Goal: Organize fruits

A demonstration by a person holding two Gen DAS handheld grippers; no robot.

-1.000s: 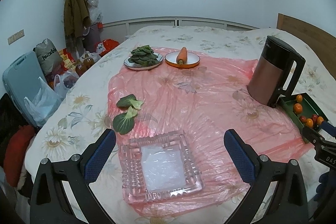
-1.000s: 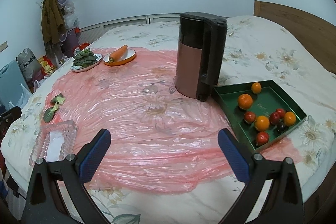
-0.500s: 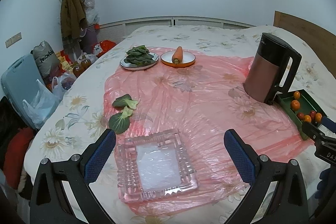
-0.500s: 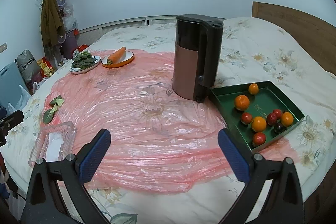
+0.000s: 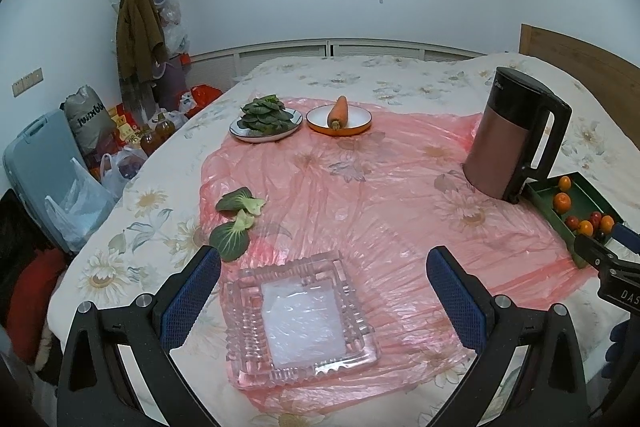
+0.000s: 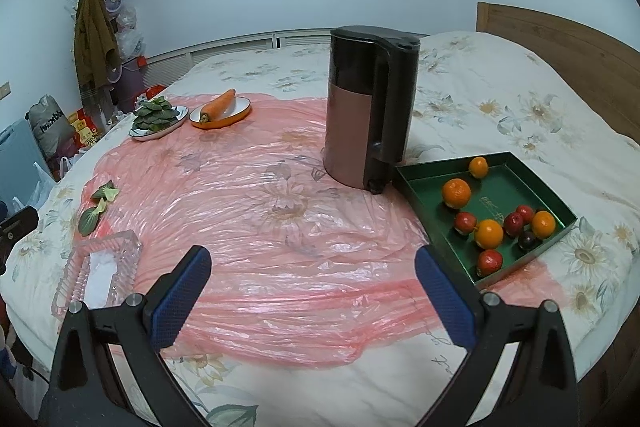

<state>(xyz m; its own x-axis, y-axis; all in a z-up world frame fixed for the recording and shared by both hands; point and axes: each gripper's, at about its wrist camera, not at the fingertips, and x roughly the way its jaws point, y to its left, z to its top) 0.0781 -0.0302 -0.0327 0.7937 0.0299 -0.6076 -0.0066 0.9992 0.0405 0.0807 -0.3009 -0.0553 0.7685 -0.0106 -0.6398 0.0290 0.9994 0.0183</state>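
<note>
Kettle (image 6: 370, 115) nearer now, crowding green tray (image 6: 420, 183).

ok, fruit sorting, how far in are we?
Barely started. Done: nothing visible; every orange and red fruit sits mixed in the green rectangular tray. In hand: nothing; the left claw is open above the clear square glass dish, the right claw open over the pink plastic sheet. Left: all of the fruit, probably into the empty dish.
</note>
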